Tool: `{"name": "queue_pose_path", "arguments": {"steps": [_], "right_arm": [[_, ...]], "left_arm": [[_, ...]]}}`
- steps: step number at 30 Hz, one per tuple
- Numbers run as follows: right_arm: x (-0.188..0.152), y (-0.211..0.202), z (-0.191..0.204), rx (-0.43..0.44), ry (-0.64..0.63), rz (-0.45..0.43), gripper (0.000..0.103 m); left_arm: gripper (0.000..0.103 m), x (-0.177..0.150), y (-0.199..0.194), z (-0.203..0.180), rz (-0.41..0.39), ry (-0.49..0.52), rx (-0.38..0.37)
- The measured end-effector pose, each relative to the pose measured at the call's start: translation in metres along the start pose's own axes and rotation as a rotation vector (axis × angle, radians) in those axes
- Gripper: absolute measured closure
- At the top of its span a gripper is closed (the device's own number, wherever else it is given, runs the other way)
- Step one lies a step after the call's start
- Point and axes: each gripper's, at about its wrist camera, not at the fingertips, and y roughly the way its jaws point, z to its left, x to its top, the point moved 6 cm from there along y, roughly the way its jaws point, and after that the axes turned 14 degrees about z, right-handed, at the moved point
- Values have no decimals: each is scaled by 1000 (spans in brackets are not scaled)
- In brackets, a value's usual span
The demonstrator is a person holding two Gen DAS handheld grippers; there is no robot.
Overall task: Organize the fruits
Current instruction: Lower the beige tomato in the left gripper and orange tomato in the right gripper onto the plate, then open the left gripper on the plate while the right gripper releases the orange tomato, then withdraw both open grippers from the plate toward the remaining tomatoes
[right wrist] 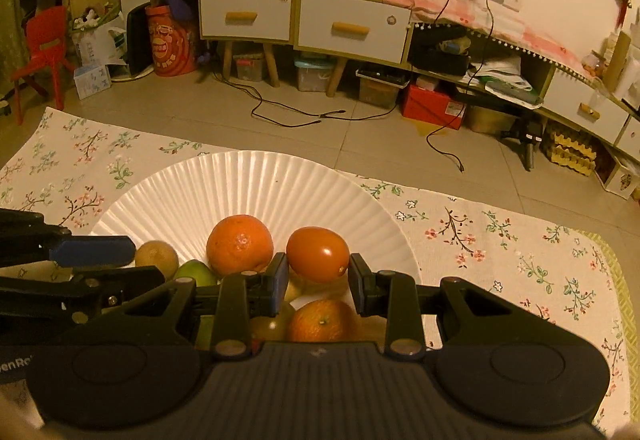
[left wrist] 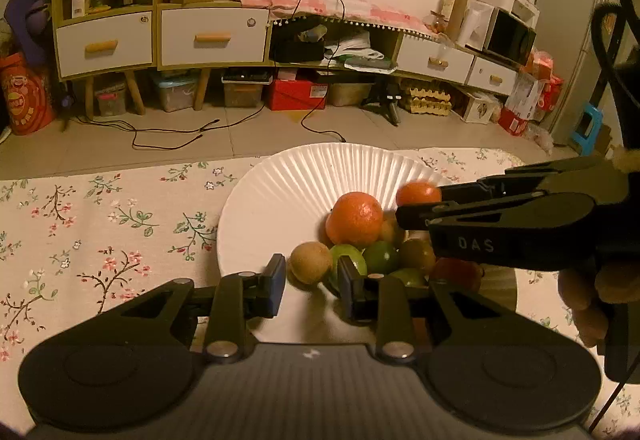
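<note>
While the left gripper [left wrist: 311,282] sits slightly parted around a brown round fruit [left wrist: 311,262] without clearly pressing it, the right gripper [right wrist: 319,277] brackets a smooth orange fruit [right wrist: 317,254], pads beside it; whether they press is unclear. Both hover over a white fluted plate [right wrist: 248,180] on a flowered tablecloth [left wrist: 100,224]. Limes [left wrist: 380,257] and a large orange [left wrist: 354,218] already lie heaped there, so sorting seems nearly done.

Black grippers [left wrist: 312,276] (blue-padded jaws)
</note>
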Motion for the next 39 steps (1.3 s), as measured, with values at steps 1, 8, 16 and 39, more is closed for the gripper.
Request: {"name": "queue_pose_path", "arguments": {"steps": [1, 8, 16, 39], "right_arm": [[0, 0, 0, 1, 3, -3, 71], [-4, -8, -5, 2, 29, -20, 59], [-13, -28, -4, 1, 22, -43, 43], [-49, -80, 22, 78, 24, -109, 18]], "left_arm": [[75, 0, -1, 0, -1, -3, 1], [57, -2, -11, 1, -24, -19, 4], [42, -10, -31, 0, -37, -14, 15], [10, -70, -69, 8, 18, -36, 51]]}}
